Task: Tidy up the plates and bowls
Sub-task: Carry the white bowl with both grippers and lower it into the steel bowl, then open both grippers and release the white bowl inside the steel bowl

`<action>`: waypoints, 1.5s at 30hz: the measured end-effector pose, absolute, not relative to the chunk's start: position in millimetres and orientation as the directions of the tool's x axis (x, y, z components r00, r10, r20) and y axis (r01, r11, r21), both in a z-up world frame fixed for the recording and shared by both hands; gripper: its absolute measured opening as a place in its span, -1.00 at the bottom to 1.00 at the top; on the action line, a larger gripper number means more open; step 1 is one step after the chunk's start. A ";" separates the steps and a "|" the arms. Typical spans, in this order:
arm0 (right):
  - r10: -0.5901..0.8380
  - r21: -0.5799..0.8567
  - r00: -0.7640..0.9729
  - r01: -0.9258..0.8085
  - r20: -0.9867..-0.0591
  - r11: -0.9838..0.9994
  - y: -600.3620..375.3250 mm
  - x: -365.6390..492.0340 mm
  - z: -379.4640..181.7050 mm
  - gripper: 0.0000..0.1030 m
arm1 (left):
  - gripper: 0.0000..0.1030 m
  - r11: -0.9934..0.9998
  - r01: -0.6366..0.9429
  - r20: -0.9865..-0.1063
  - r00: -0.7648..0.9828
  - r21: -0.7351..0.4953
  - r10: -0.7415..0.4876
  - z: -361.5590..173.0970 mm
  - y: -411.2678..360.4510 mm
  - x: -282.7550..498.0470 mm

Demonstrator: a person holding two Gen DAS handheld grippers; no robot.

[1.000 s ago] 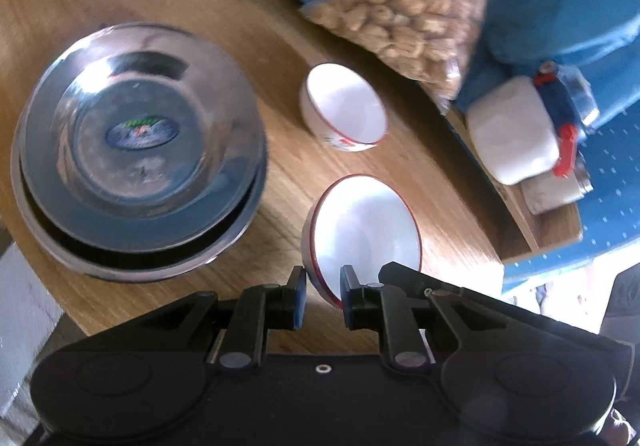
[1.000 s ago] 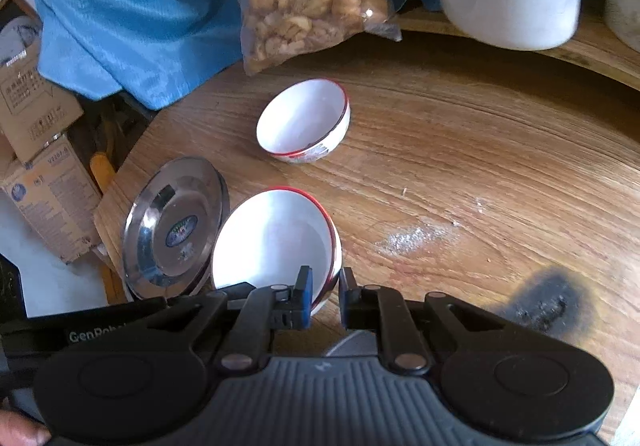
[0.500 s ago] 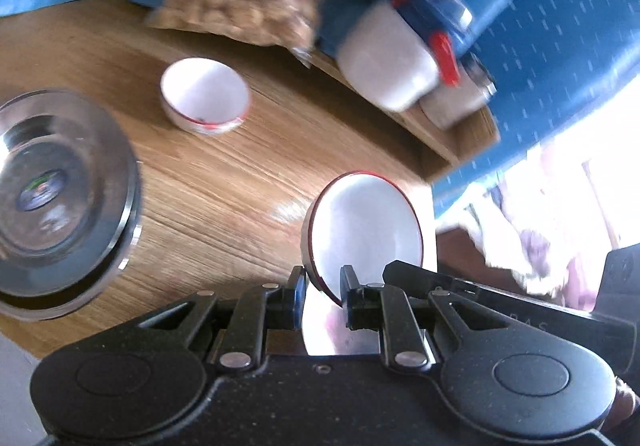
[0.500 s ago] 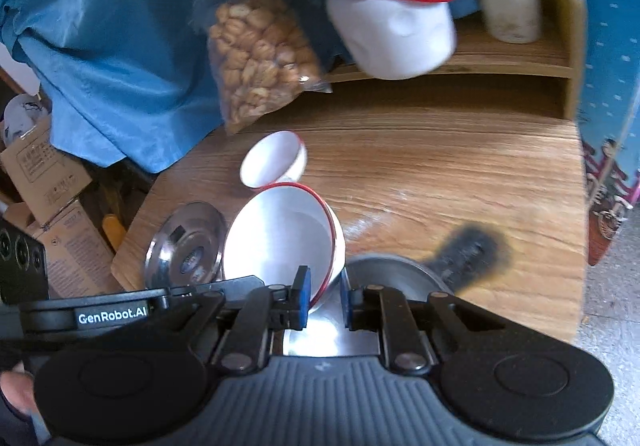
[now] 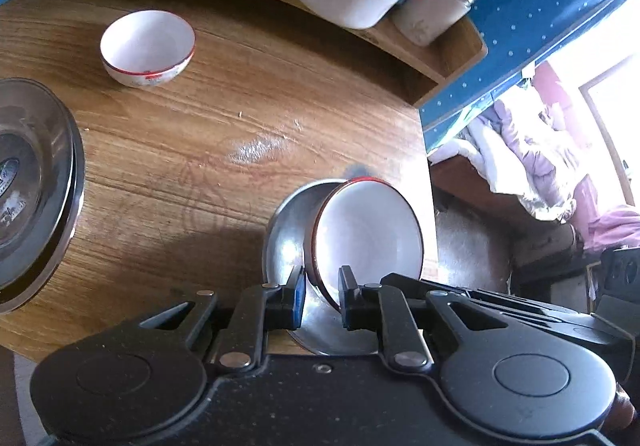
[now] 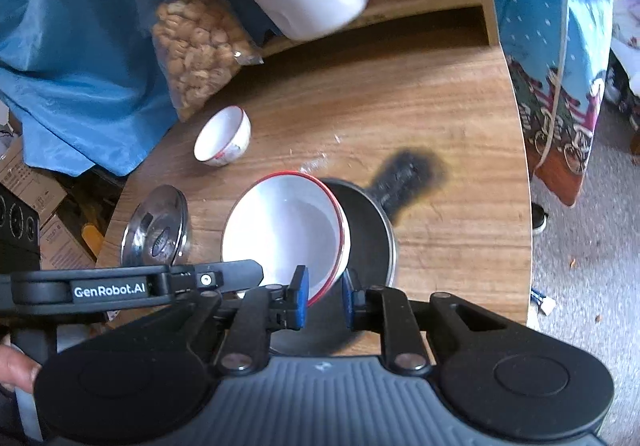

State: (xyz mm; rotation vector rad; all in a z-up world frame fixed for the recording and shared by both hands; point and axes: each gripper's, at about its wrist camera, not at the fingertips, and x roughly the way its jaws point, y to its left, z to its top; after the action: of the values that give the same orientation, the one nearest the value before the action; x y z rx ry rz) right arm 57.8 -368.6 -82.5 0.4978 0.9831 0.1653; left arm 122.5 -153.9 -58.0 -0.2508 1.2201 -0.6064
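Large red-rimmed bowl tilted over steel plate near the tabletop's right edge. Left gripper jaws clamp its rim; right gripper jaws, just been opening, flank the opposite rim loosely. Level the bowl, seat it centred, then release.

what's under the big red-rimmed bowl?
A steel plate on the table; the big bowl sits tilted over it. The plate's middle is covered, so whether the bowl's base touches it can't be seen.
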 end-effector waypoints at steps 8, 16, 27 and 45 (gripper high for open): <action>0.344 0.453 0.518 0.096 -0.783 0.886 -364.9 62.3 -86.6 -0.60 | -0.67 0.841 0.261 -0.839 0.157 -0.474 -0.521 -70.7 -160.8 131.7; 0.350 0.452 0.498 0.097 -0.794 0.887 -364.3 68.4 -89.4 -0.57 | -0.67 0.857 0.245 -0.855 0.151 -0.454 -0.496 -72.3 -166.8 137.4; 0.355 0.447 0.475 0.091 -0.805 0.890 -363.1 71.8 -91.5 -0.53 | -0.66 0.866 0.205 -0.865 0.125 -0.456 -0.486 -76.7 -166.3 142.0; 0.346 0.422 0.479 0.058 -0.807 0.905 -358.0 72.7 -87.0 -0.39 | -0.58 0.872 0.196 -0.871 0.124 -0.448 -0.475 -75.1 -167.0 144.2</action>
State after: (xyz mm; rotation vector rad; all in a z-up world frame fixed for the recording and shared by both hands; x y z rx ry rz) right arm 72.7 -358.0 -87.0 0.4246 1.0653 0.1827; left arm 144.2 -167.0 -75.1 -0.2464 1.3639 -0.4966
